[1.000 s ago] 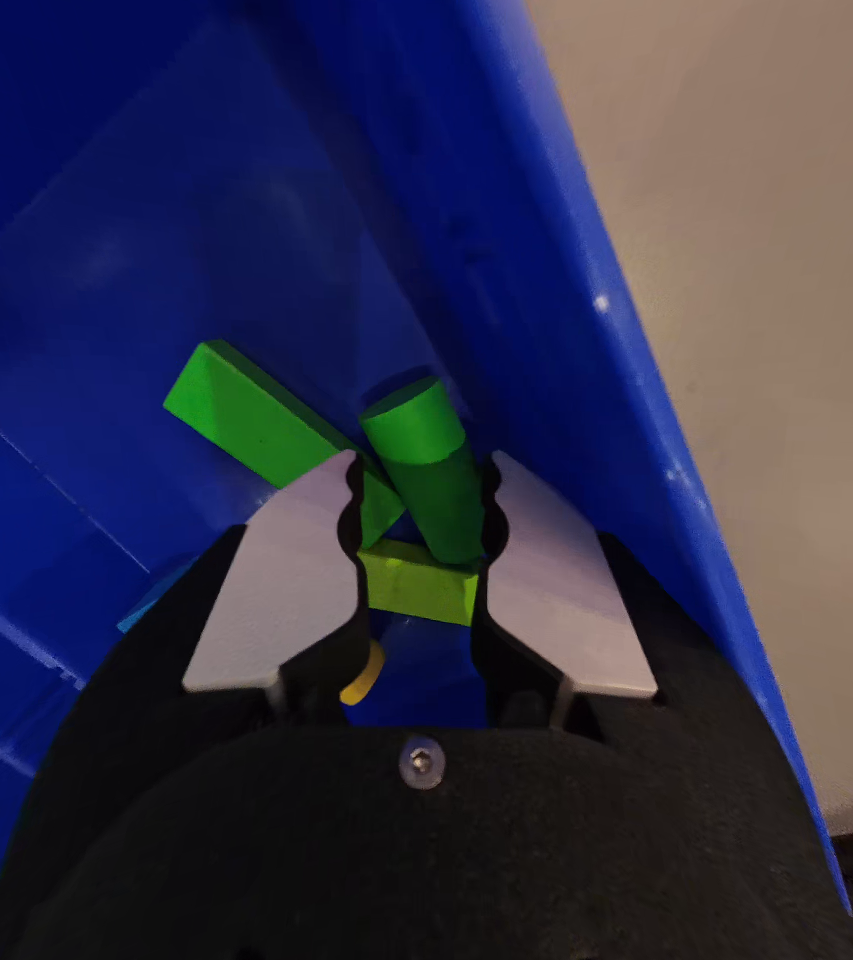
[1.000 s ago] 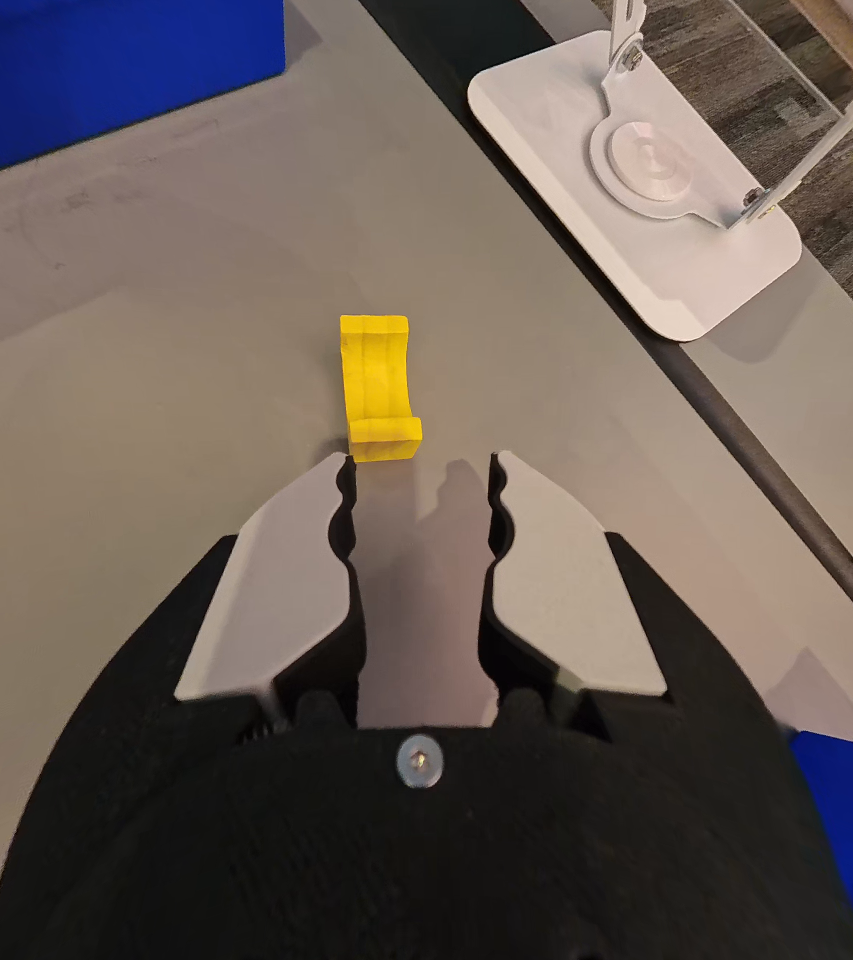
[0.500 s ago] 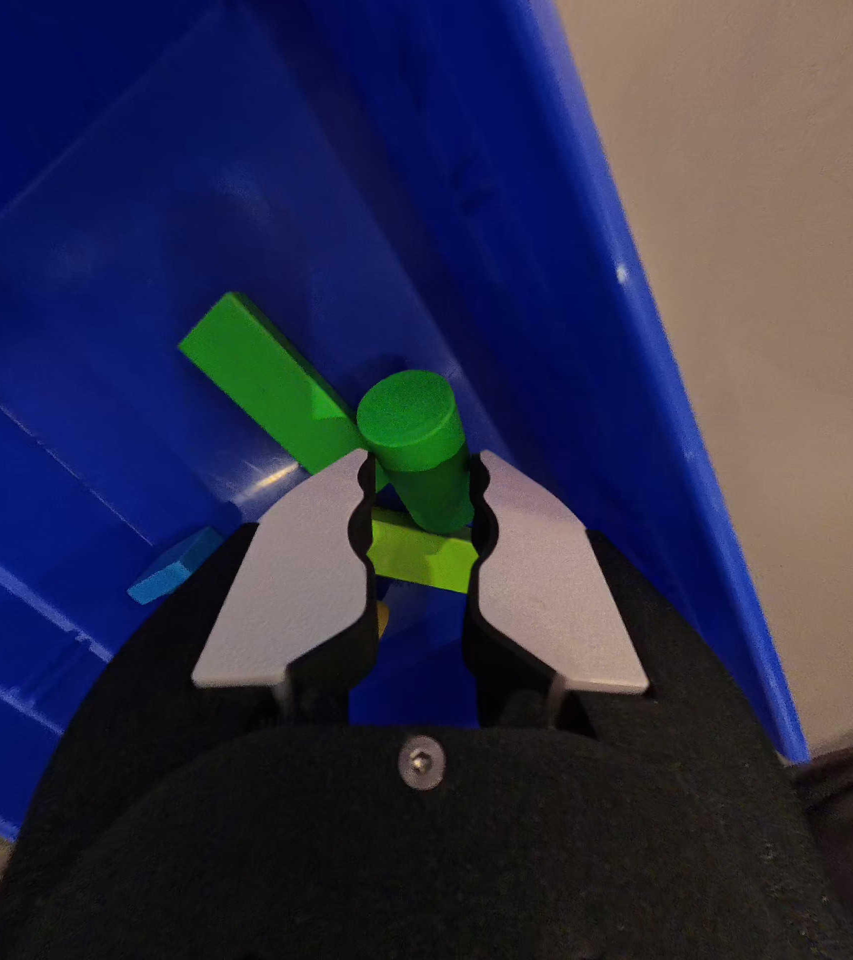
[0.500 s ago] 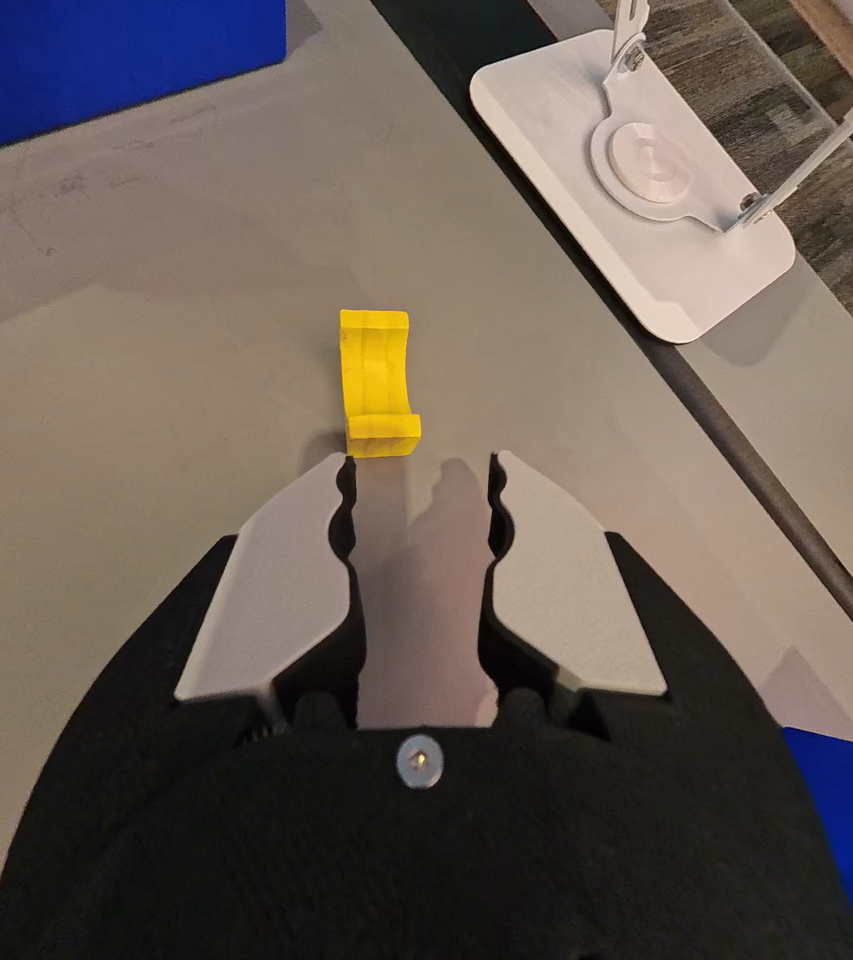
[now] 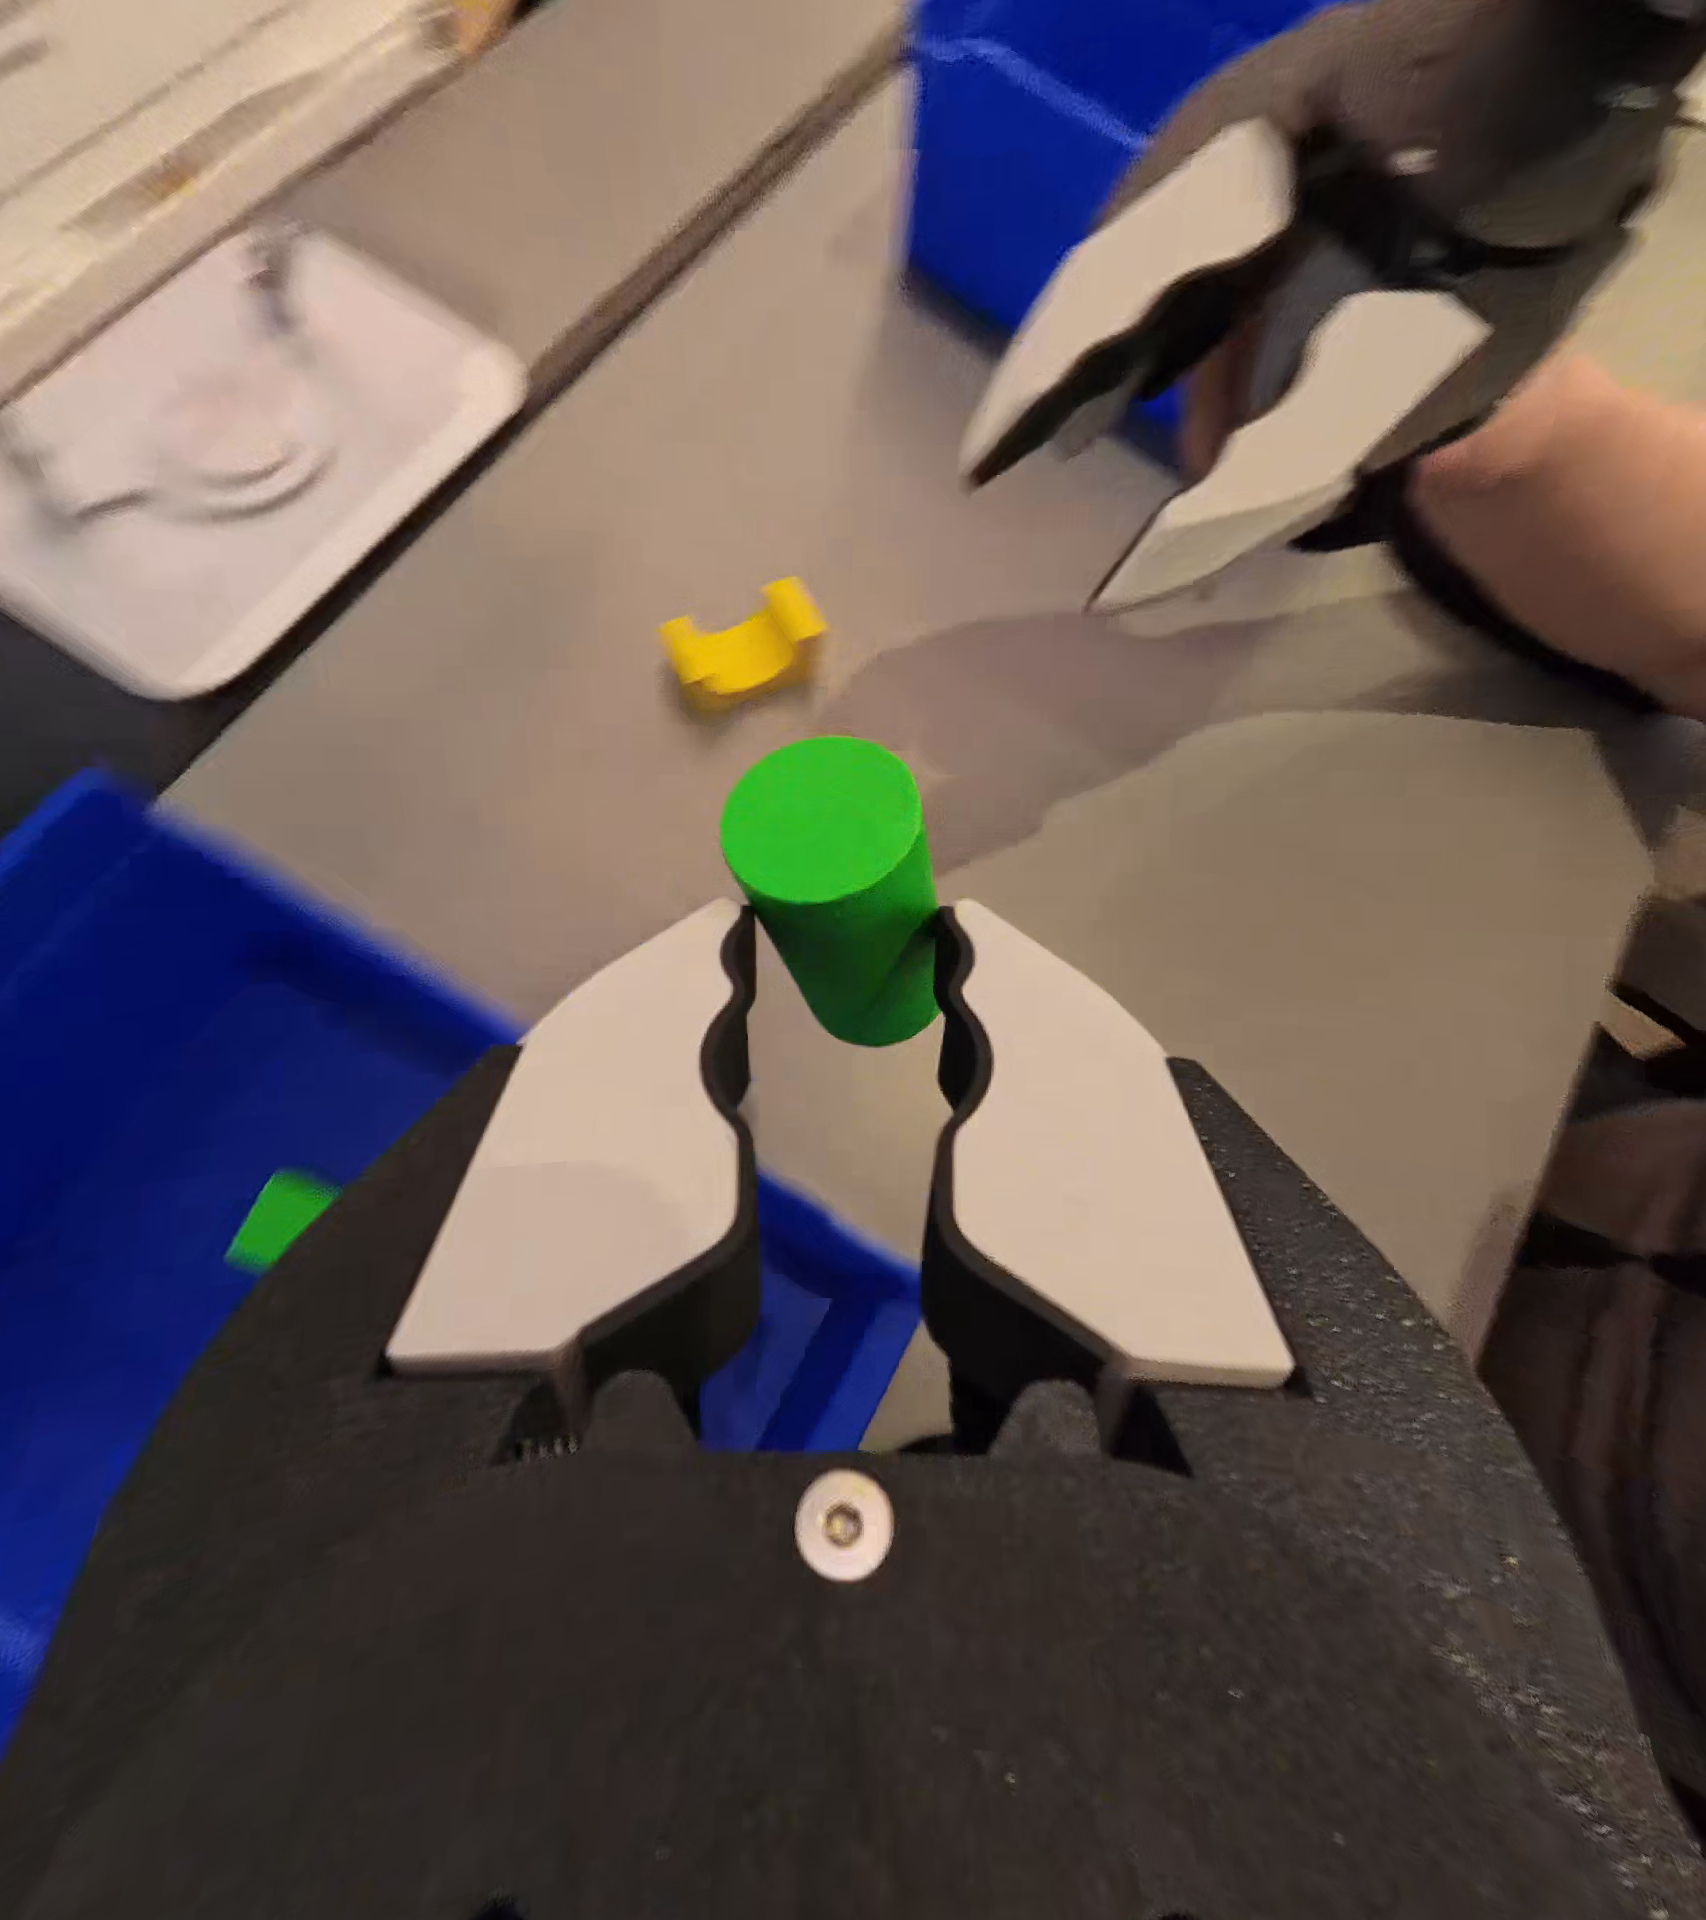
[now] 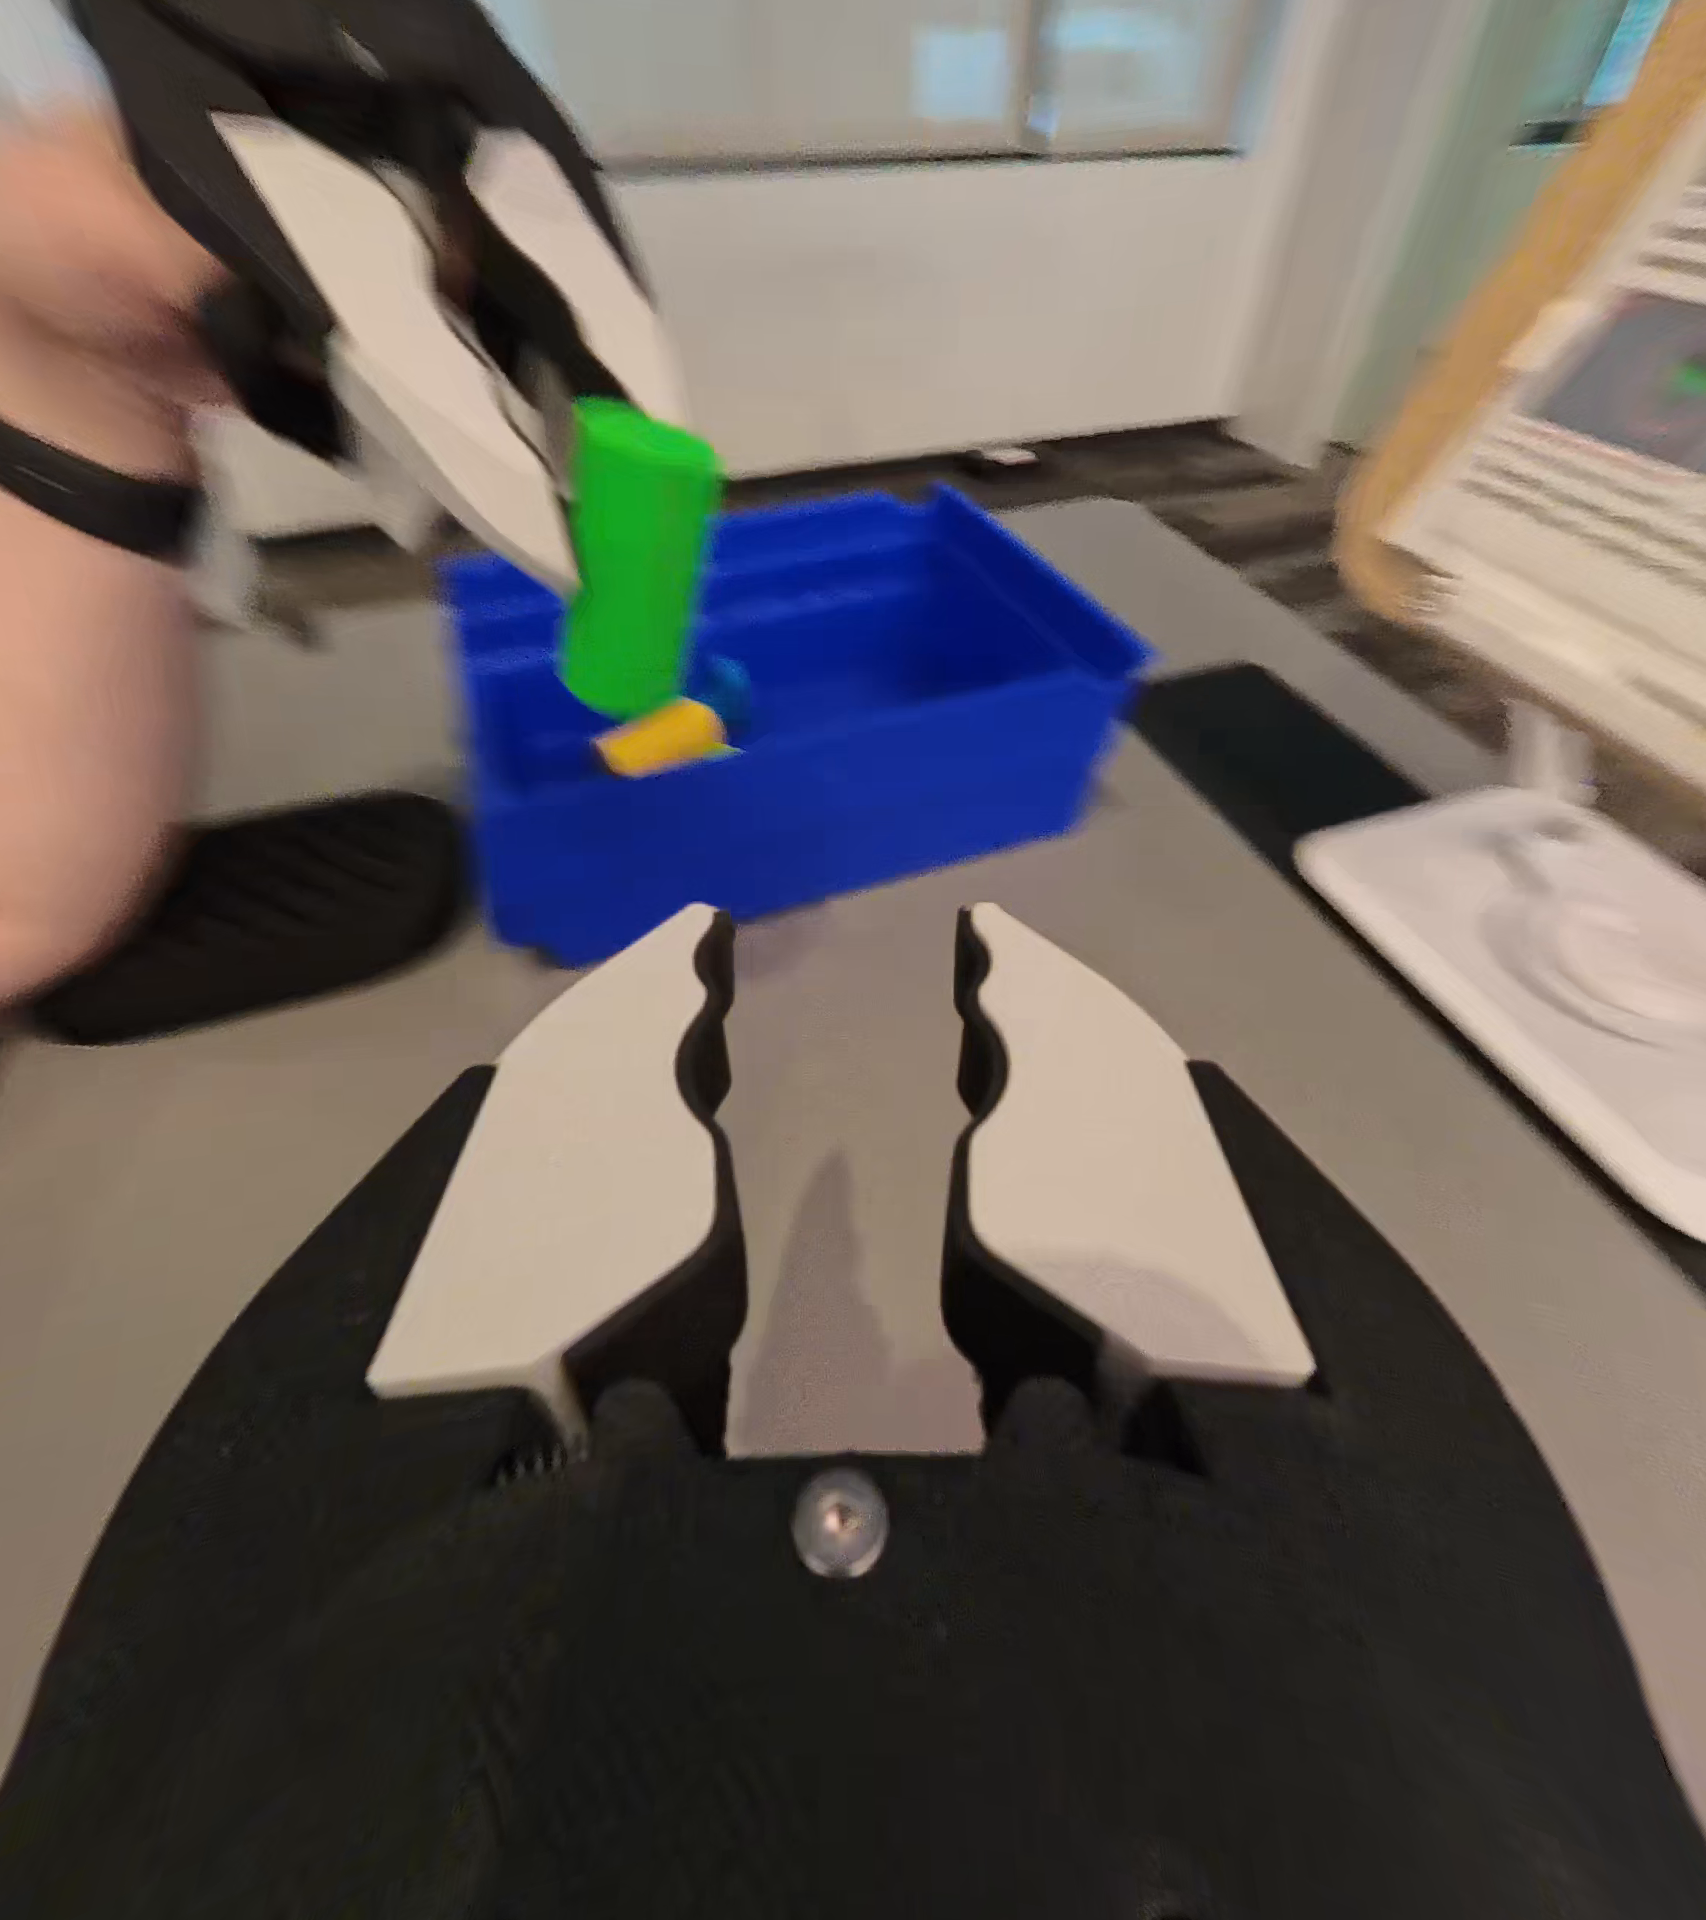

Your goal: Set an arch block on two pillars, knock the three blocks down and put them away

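left claw [image 5: 841,920] clamped on green cylinder [image 5: 833,883], right claw [image 6: 836,920] spread and bare, yellow arch block [image 5: 743,646] on table [image 5: 1244,987]

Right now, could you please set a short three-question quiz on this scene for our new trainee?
1. True or false: the left gripper is shut on the green cylinder.
2. Where is the yellow arch block? A. in the blue bin B. lying on the grey table C. in the right gripper
3. Fill in: the right gripper's jaws are ____ and hold nothing.

Key
1. True; the cylinder is held in the air between the jaws.
2. B; it lies alone on the table, beyond the cylinder.
3. Open.
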Demonstrator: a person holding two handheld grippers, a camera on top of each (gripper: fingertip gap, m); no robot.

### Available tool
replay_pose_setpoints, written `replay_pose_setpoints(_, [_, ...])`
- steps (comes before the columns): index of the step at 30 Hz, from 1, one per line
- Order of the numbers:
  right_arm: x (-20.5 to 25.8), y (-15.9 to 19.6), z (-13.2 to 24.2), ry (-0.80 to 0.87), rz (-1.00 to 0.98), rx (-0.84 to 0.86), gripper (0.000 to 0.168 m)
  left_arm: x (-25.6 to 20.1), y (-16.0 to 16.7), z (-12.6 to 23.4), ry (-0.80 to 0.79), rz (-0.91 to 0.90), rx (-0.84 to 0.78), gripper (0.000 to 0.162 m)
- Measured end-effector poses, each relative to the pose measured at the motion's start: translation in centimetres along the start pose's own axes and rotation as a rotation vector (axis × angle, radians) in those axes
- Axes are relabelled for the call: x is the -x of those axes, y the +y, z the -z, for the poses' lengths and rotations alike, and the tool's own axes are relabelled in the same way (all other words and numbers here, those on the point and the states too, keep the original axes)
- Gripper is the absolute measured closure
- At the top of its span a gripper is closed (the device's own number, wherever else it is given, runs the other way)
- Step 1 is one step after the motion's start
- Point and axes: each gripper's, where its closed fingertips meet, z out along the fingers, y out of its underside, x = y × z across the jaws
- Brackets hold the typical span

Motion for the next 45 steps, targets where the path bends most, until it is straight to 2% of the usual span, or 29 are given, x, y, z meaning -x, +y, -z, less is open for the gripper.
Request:
replay_pose_setpoints(3, [2.5,-0.9,-0.3,-0.113,-0.044,-0.038,0.126,-4.1,-0.7,-2.8,0.086,-0.146,0.050,0.129])
replay_pose_setpoints(8, [4.3,-1.4,0.3,-0.270,-0.146,-0.045,0.126,-5.9,-0.3,-5.4,0.060,-0.230,0.128,0.129])
replay_pose_setpoints(14, [5.4,-0.2,-0.4,-0.331,-0.161,0.020,0.126,-6.9,-0.1,-6.1,0.112,-0.236,0.144,0.129])
replay_pose_setpoints(17, [5.8,0.3,-0.6,-0.347,-0.141,0.040,0.135,-7.4,0.2,-6.4,0.143,-0.244,0.158,0.129])
replay_pose_setpoints(23, [6.2,1.2,-0.7,-0.347,-0.061,0.102,0.136,-7.6,0.9,-6.7,0.159,-0.264,0.187,0.131])
replay_pose_setpoints(28, [5.4,2.4,-0.7,-0.325,-0.023,0.158,0.135,-6.5,1.6,-6.8,0.133,-0.245,0.222,0.106])
replay_pose_setpoints(31, [2.4,3.9,-0.6,-0.229,-0.052,0.209,0.135,-4.9,1.9,-6.0,0.093,-0.207,0.222,0.106])
replay_pose_setpoints(35, [-3.7,8.1,-0.3,0.006,-0.066,0.330,0.135,0.8,4.8,-3.0,-0.135,-0.078,0.324,0.113])
replay_pose_setpoints(39, [-5.8,10.1,0.0,0.038,-0.138,0.350,0.135,5.3,7.6,1.1,-0.302,0.082,0.362,0.113])
replay_pose_setpoints(42, [-6.2,10.4,0.1,0.043,-0.117,0.354,0.135,6.4,10.0,3.3,-0.312,0.221,0.384,0.113])
replay_pose_setpoints(45, [-6.7,11.1,0.0,0.065,-0.071,0.370,0.135,7.5,13.4,4.9,-0.351,0.316,0.487,0.114])
